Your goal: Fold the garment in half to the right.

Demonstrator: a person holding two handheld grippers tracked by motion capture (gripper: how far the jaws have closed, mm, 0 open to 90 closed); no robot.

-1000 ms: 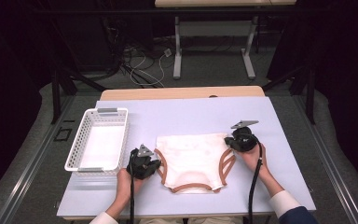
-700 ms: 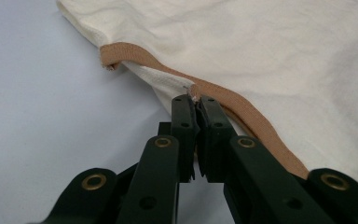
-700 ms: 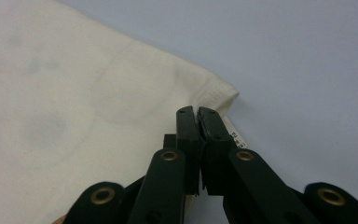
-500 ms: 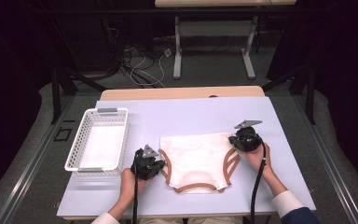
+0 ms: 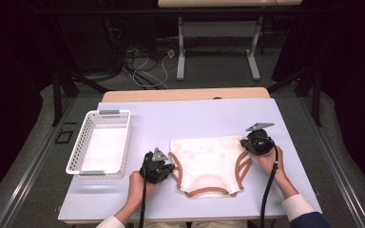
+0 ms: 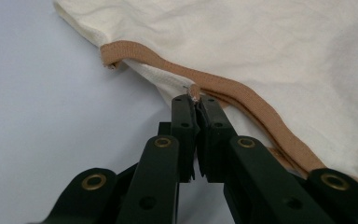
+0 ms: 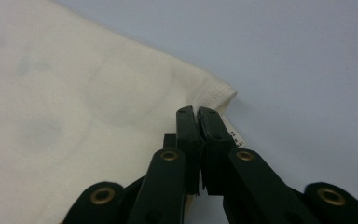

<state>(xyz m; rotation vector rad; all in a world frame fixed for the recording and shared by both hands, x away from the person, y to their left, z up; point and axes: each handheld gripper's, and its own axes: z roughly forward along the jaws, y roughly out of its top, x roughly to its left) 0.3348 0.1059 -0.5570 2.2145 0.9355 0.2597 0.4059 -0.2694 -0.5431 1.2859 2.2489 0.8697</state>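
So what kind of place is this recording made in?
Most likely a lab or recording studio, not a home: dark curtains ring a pale work table, loose cables lie on the floor behind, and the person works a cream garment with handheld grippers beside a white basket.

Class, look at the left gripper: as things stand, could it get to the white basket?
Probably yes, once it lets go. The left gripper is shut on the garment trim, and bare table lies between it and the white basket.

Garments: one cream garment [image 5: 210, 164] with brown trim
Baskets: one white basket [image 5: 100, 145]
Grippers: two, a left gripper [image 5: 169, 167] and a right gripper [image 5: 243, 144]
Hands: two
Tables: one near table [image 5: 195, 116], one farther table [image 5: 218, 4]
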